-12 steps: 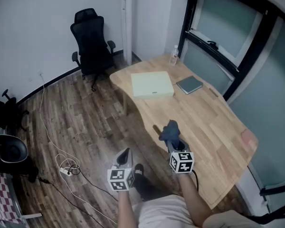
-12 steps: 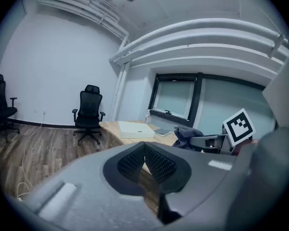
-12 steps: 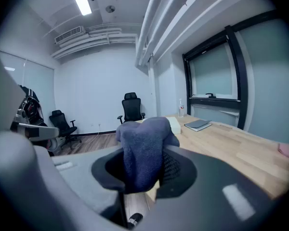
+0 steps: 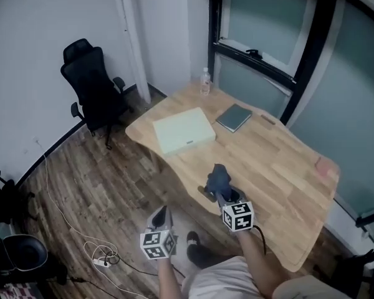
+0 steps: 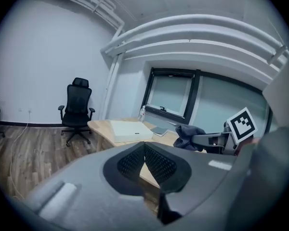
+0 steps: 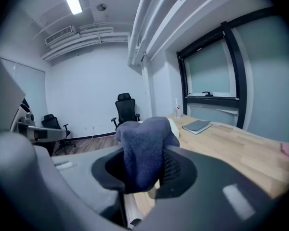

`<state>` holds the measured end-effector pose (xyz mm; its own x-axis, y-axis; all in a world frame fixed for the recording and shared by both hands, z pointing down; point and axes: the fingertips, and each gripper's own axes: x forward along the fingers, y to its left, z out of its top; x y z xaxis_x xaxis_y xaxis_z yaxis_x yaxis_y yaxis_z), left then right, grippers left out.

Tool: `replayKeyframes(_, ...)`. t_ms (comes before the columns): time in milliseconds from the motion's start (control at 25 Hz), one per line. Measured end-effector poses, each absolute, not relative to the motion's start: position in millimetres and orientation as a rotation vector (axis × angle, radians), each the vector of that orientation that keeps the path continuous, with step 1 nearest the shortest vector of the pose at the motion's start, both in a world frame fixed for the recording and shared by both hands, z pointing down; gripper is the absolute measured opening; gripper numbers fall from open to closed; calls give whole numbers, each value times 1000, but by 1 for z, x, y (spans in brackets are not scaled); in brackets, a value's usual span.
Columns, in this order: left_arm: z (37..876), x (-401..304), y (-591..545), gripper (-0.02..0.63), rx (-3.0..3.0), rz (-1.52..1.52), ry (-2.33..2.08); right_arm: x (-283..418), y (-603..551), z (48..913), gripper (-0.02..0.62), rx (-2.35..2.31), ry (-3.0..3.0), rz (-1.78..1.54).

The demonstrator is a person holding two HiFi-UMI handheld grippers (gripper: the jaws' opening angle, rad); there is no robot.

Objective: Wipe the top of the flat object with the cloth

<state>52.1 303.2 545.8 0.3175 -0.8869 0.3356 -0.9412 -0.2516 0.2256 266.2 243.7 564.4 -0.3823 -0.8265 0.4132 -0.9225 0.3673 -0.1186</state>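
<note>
Right gripper (image 6: pixel 143 173): is pinching a bunched dark blue cloth (image 6: pixel 145 146), soft and fuzzy, which is bulging up past the ribbed black pads; it is hovering over the near edge of the tabletop (image 4: pixel 280 161).
Left gripper (image 5: pixel 144 160): its jaws are pressing together on nothing, out past the tabletop's edge, above the wood-plank floor (image 4: pixel 81 185).
Markings: each gripper's cube is showing black-and-white square patterns.
Flat object (image 4: pixel 182 130): pale green, smooth, rectangular, is lying at the tabletop's far end, well apart from the cloth.
Tabletop: light wood grain, rounded corners.
Notebook (image 4: pixel 234 117): dark grey, thin, is lying just beside the flat object.
Bottle (image 4: pixel 204 81): clear plastic, is standing near the window.
Chair (image 4: pixel 90 86): black, high-backed, is standing on the floor.
</note>
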Motion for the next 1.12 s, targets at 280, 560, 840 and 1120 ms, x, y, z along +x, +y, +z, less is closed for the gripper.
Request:
replayKeyframes(280, 518, 49, 244, 8, 2362, 276, -1562, 252, 189, 551, 126, 1580, -2368, 528)
replayKeyframes(560, 534, 5, 219, 8, 2338, 390, -1562, 207, 144, 565, 129, 1529, -2424, 700)
replayKeyframes(840, 535, -29, 182, 8, 2337, 357, -1609, 164, 113, 577, 129, 1457, -2456, 693)
replayKeyframes(1120, 543, -44, 174, 8, 2261, 229, -1552, 153, 89, 577, 129, 1488, -2442, 714)
